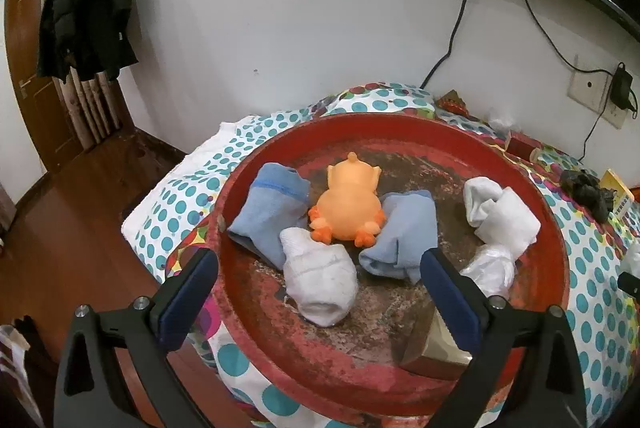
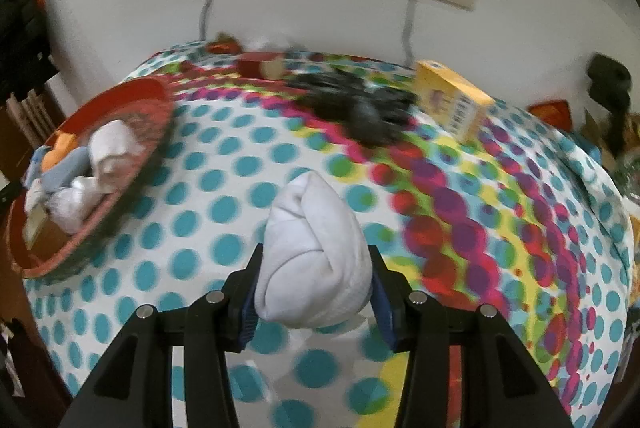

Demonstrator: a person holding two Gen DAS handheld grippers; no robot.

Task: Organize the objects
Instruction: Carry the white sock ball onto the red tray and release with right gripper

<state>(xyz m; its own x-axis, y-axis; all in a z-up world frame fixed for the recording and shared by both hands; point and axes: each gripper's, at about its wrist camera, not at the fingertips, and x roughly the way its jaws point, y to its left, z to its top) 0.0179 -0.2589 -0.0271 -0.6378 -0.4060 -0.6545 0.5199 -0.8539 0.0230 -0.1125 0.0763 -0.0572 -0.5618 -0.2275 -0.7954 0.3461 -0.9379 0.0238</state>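
We take the round red tray (image 1: 558,228) as our landmark: it sits on the polka-dot cloth (image 2: 240,163) and already holds an orange rubber duck (image 1: 347,205) at its middle, a blue sock (image 1: 266,211) on the duck's left, a second blue sock (image 1: 402,234) on its right, a rolled white sock (image 1: 320,282) in front of the duck, another white sock bundle (image 1: 502,214) towards the tray's right rim, and a crumpled clear bag (image 1: 490,268) just below that bundle. Our left gripper (image 1: 320,298) hangs over the tray's near edge with its jaws spread about as wide as they go and nothing pinched; the front white sock lies between them, apart from both pads. Our right gripper (image 2: 314,292) is out over the cloth, well to the right of the tray, its jaws part closed and squeezing a rolled white sock ball (image 2: 314,256). We judge that this sock is bound for the tray. The risks we see: the soft roll may unfurl or slide out, since only its lower part is pinched; a low approach could knock the tray's rim; and both grippers may meet over the tray if the left one lingers there.
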